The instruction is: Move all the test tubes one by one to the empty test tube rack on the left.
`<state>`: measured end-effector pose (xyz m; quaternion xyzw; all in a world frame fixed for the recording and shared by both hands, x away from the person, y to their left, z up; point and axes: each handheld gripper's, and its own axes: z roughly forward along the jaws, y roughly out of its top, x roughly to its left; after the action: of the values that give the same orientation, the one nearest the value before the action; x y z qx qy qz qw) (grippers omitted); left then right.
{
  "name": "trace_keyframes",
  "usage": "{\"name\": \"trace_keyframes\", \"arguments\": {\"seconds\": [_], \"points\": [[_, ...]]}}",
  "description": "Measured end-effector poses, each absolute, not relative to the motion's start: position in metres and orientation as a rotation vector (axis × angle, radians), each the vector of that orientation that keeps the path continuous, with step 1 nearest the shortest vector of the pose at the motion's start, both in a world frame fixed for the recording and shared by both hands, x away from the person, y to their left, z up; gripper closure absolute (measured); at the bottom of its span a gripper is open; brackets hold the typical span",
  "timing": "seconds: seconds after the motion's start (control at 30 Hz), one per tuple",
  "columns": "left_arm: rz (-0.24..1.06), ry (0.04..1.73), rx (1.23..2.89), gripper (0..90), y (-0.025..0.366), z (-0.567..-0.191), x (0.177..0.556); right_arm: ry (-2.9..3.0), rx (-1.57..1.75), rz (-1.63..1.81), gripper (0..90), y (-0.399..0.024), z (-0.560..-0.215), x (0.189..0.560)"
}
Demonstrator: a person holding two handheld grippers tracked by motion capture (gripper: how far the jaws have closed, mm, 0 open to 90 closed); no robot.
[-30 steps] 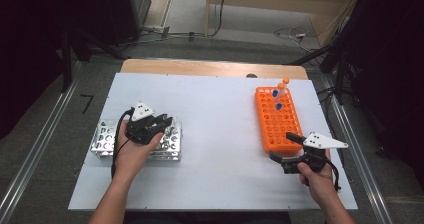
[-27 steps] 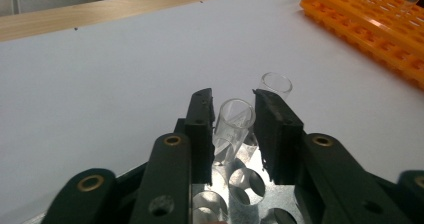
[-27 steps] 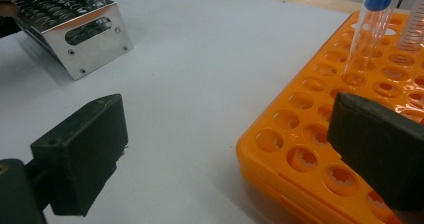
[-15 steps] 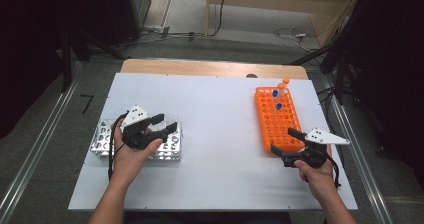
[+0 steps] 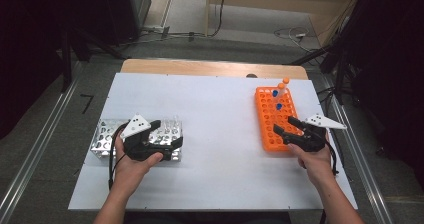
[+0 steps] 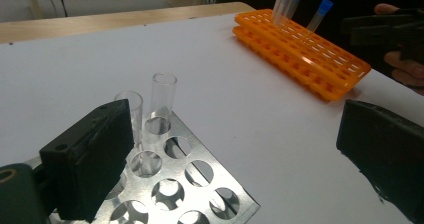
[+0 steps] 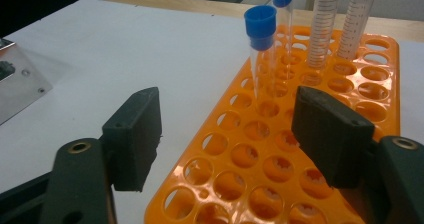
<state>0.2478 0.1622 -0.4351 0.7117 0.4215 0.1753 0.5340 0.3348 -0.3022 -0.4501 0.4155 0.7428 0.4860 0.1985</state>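
Glare from the high view washed out the metal rack (image 5: 107, 139) under my left gripper (image 5: 167, 133), so its two clear tubes (image 6: 163, 101) showed up close alone, at ten o'clock from my jaws, which had just been opening and stood wide apart on nothing. My right gripper (image 5: 286, 124) hovered at the orange rack's (image 5: 267, 129) six o'clock end, jaws just closing yet apart, empty. Blue-capped tubes (image 7: 260, 49) stood beyond at twelve, the two graduated tubes' (image 7: 320, 24) tops cut off
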Motion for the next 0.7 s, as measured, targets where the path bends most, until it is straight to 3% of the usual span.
{"name": "trace_keyframes", "arguments": {"seconds": [0.7], "points": [[0.398,0.989,1.702,0.0,0.160,-0.437,0.243,2.094,1.262,1.182,60.4,-0.279,-0.458,0.385]]}}
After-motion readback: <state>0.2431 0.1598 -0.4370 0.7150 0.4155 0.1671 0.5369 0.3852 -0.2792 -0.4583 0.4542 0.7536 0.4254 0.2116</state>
